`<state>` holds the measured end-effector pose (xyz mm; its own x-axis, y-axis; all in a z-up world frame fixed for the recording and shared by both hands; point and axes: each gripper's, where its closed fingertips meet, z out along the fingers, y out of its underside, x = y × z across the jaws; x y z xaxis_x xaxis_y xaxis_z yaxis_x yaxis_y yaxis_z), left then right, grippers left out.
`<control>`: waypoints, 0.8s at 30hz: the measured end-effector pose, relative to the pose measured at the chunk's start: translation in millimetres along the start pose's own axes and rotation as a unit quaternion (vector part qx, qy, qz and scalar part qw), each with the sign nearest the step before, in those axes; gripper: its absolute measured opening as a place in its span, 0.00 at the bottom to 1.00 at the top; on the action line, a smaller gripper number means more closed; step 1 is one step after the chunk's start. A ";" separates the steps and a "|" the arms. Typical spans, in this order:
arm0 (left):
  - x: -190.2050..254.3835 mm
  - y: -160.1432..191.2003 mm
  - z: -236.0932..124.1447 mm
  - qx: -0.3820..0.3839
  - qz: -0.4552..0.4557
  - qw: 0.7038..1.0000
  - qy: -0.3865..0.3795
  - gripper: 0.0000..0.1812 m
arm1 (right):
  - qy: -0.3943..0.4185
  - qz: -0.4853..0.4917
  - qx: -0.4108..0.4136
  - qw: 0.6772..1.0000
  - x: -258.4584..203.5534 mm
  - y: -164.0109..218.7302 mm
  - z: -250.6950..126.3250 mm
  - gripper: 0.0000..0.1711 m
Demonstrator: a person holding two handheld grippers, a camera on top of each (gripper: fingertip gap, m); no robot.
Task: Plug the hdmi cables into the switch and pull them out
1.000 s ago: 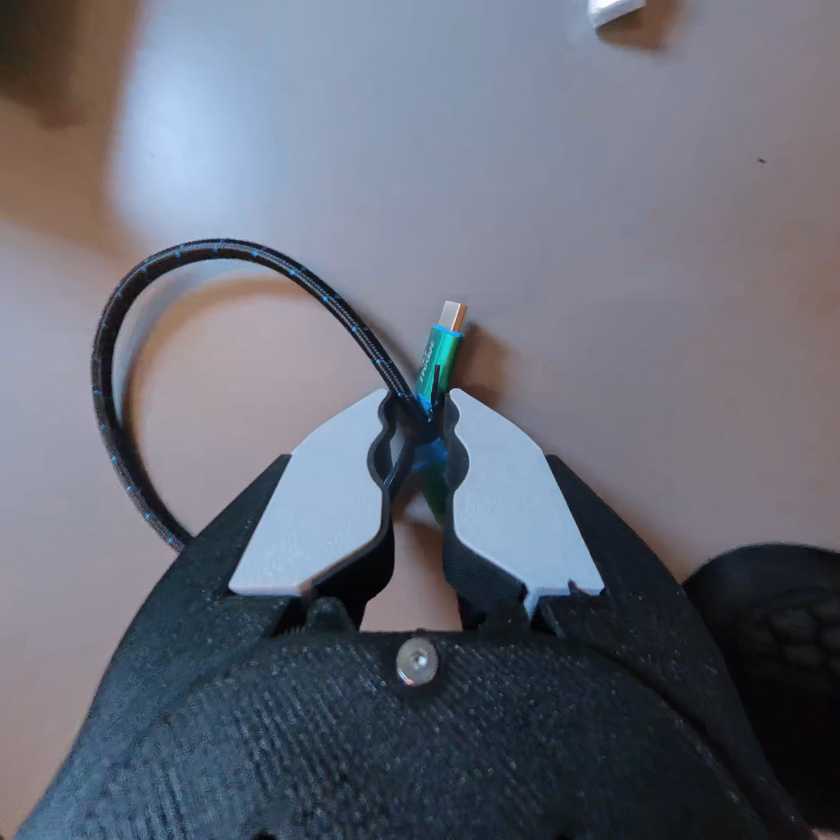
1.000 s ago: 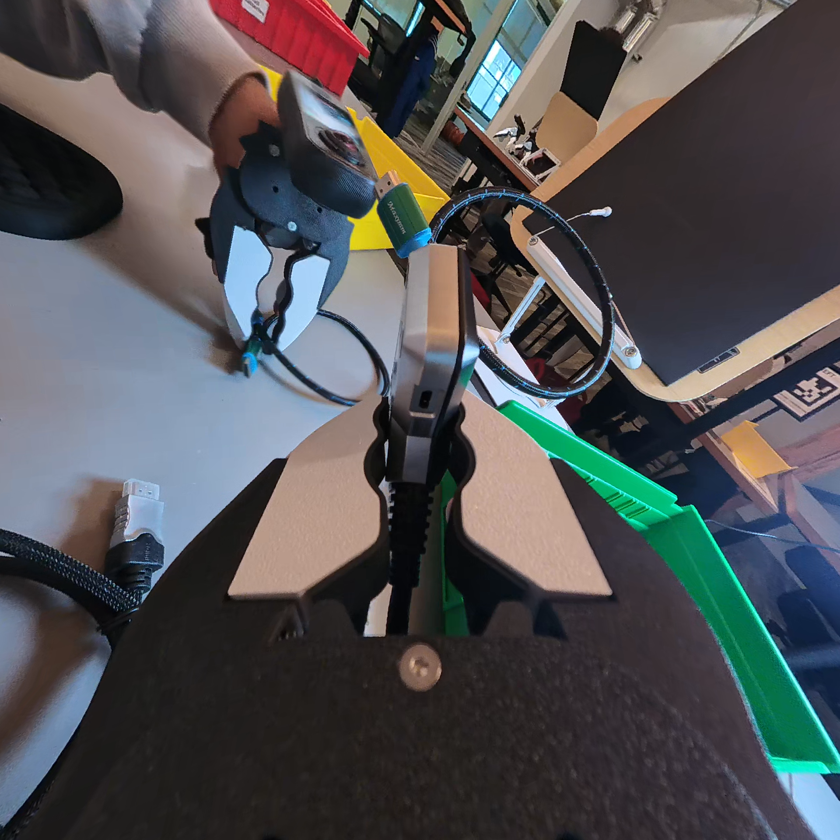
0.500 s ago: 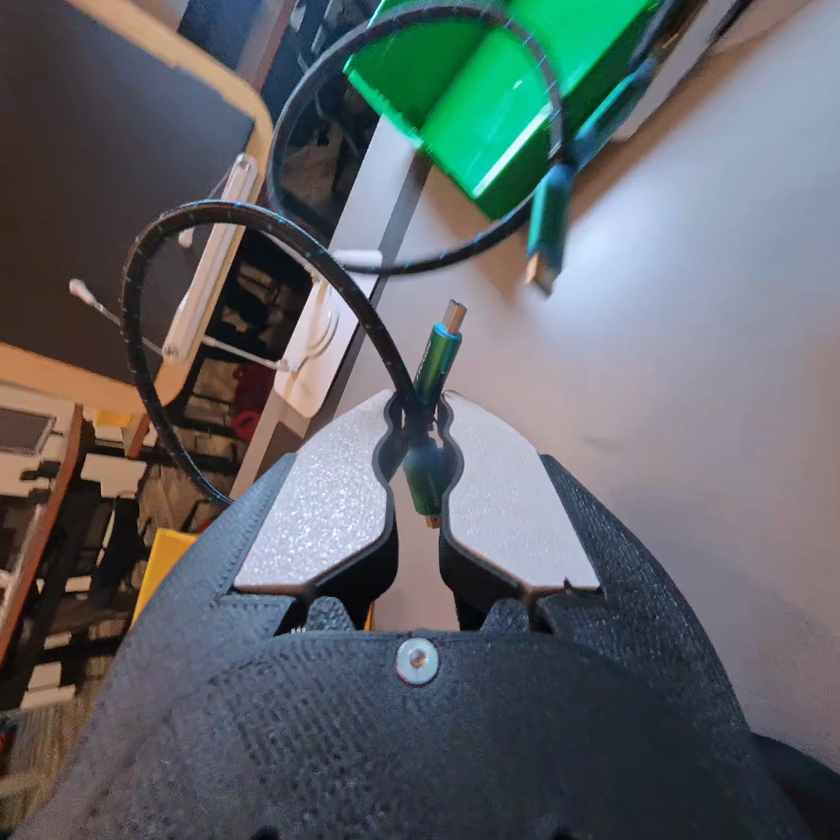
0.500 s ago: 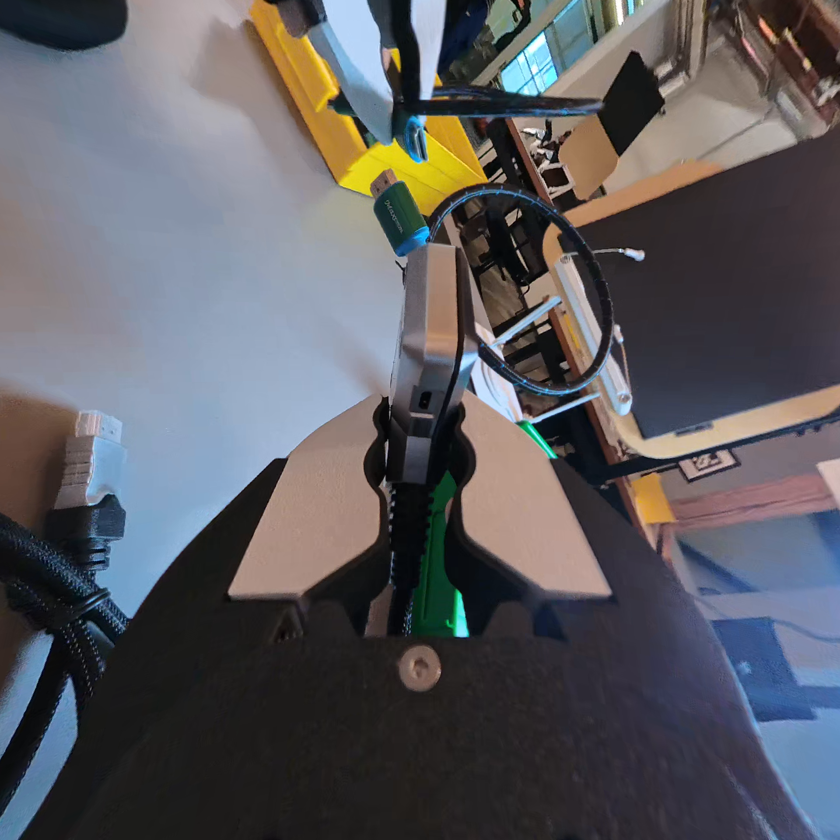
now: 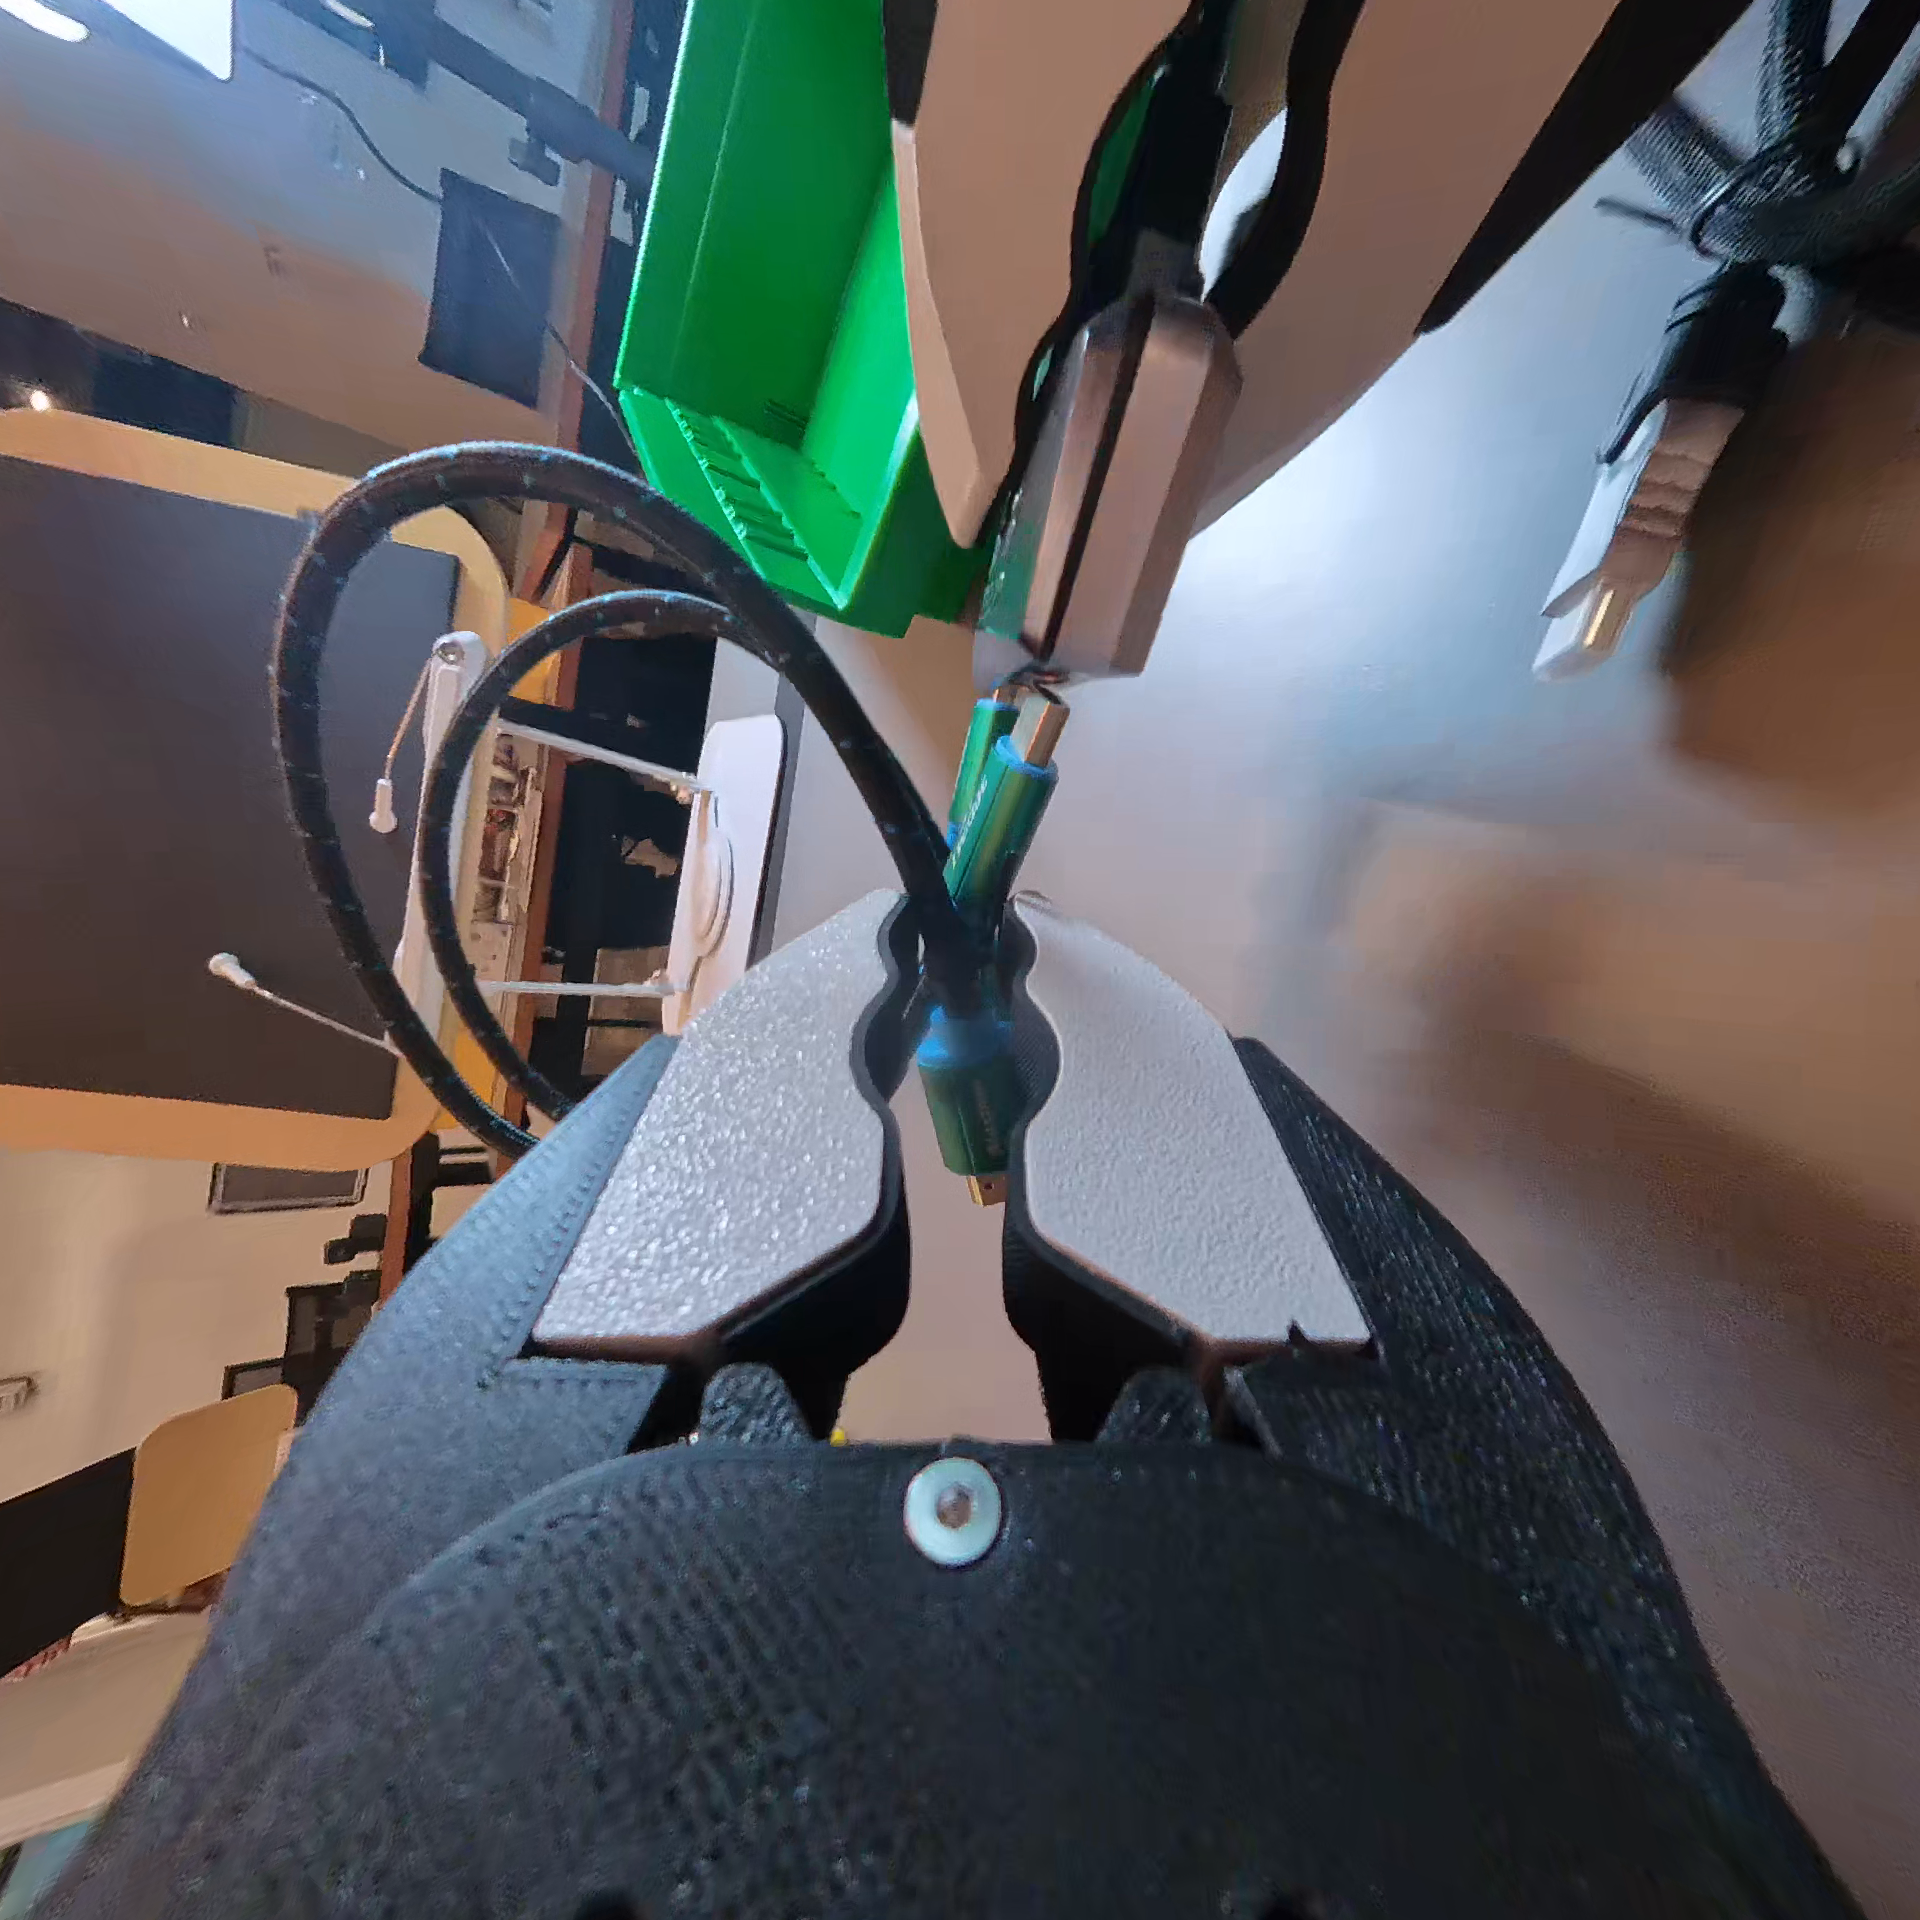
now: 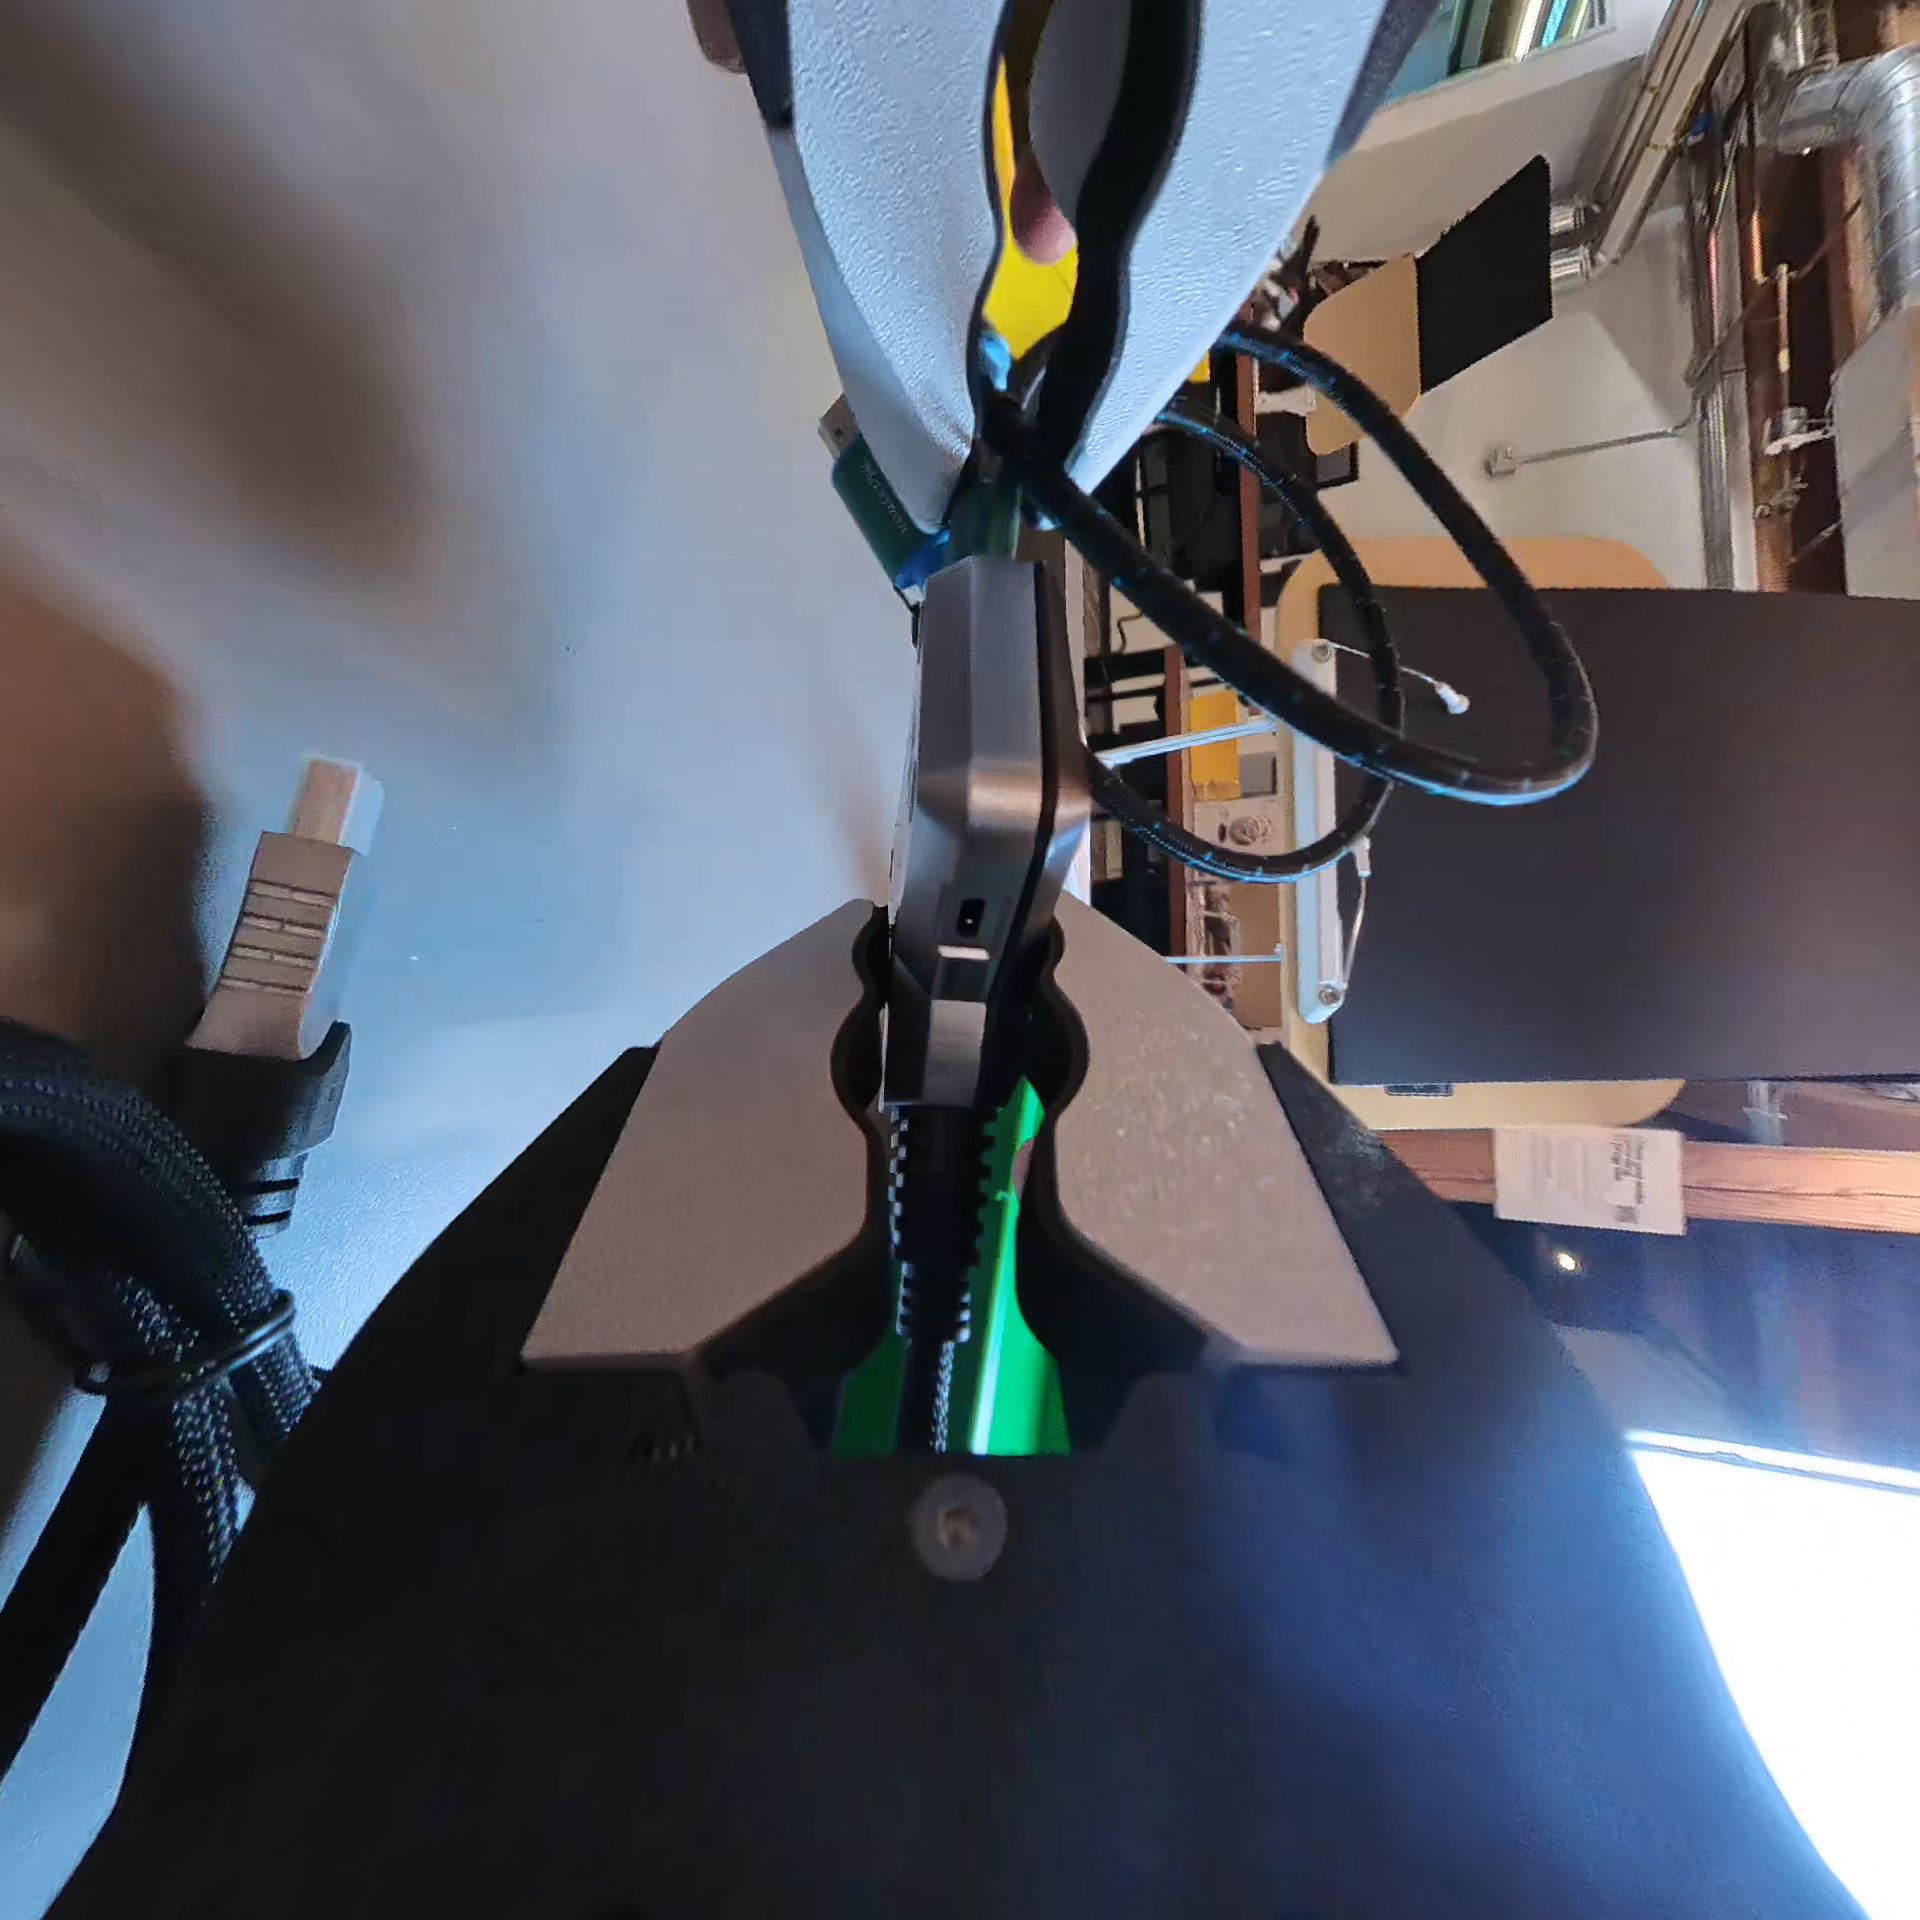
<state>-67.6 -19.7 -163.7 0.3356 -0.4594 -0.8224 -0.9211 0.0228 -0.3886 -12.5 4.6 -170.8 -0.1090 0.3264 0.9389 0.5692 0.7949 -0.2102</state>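
Daylight, bright | glare lower right, right view | edges blurred, perhaps motion

The grey metal switch (image 6: 977, 727) is hanging in the air, clamped at its cable end. A green HDMI plug (image 5: 997, 821) on black braided cable (image 5: 343, 665) is pointing at the switch's far end, its tip just beside it. A silver-headed HDMI plug (image 6: 296, 914) is lying on the surface near its left edge.

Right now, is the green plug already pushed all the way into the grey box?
No: in the left wrist view the green plug's metal tip sits just short of the grey box's end, its metal exposed.
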 end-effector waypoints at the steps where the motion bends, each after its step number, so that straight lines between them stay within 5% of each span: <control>1: -0.6 1.4 0.0 -0.004 0.002 1.000 -0.004 0.08 | 0.004 -0.008 -0.007 1.000 -0.3 -0.1 1.1 0.14; 24: -2.1 -15.4 -22.2 0.005 0.008 0.997 -0.079 0.08 | 0.090 -0.039 -0.009 0.995 9.1 -0.5 2.0 0.13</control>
<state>-58.4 -38.8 -146.8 0.3491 -0.3141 -0.8829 -0.9247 0.0372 -0.3789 -15.4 8.3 -162.7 -0.0076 0.1655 0.9862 0.5790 0.8048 -0.1306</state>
